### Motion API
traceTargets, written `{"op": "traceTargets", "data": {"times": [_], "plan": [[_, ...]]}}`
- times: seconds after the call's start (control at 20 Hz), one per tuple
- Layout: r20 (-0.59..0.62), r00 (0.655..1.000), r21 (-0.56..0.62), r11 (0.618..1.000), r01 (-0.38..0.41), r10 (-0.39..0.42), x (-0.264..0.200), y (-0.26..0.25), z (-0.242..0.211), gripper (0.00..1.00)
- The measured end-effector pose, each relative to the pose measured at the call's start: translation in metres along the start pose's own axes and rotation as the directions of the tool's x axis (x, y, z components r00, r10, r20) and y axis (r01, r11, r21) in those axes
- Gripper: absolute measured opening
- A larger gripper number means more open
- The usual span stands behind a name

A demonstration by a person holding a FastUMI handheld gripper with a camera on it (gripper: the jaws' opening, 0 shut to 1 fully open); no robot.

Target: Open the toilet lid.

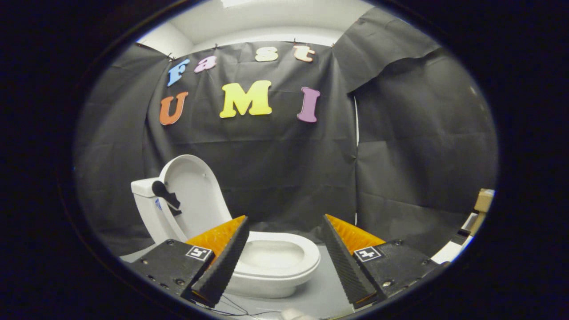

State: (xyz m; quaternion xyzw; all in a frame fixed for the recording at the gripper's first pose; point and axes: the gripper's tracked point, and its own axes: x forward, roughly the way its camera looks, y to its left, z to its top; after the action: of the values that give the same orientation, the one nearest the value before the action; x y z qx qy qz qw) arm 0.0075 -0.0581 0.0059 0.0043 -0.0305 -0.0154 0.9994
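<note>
Toilet (pixel 275 262) bowl partly hidden behind one finger (pixel 222 262), base cut off low down. Lid (pixel 195 191) standing upright against the tank (pixel 144 189), beyond the fingers. Gripper (pixel 284 253) spread wide, grasping nothing, touching nothing.

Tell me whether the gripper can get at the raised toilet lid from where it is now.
Probably yes. The gripper is open and holds nothing, and the toilet lid stands upright against the tank, beyond the left finger. The seat lies between the fingers, and nothing stands between them and the lid.
</note>
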Motion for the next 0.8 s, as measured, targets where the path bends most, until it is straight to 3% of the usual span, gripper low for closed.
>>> {"op": "traceTargets", "data": {"times": [0.25,0.8], "plan": [[-0.016,1.0,-0.031,0.999,0.011,-0.012,-0.001,-0.001,-0.025,1.0],[-0.048,0.999,0.012,1.0,0.023,-0.022,-0.003,-0.005,-0.031,1.0]]}}
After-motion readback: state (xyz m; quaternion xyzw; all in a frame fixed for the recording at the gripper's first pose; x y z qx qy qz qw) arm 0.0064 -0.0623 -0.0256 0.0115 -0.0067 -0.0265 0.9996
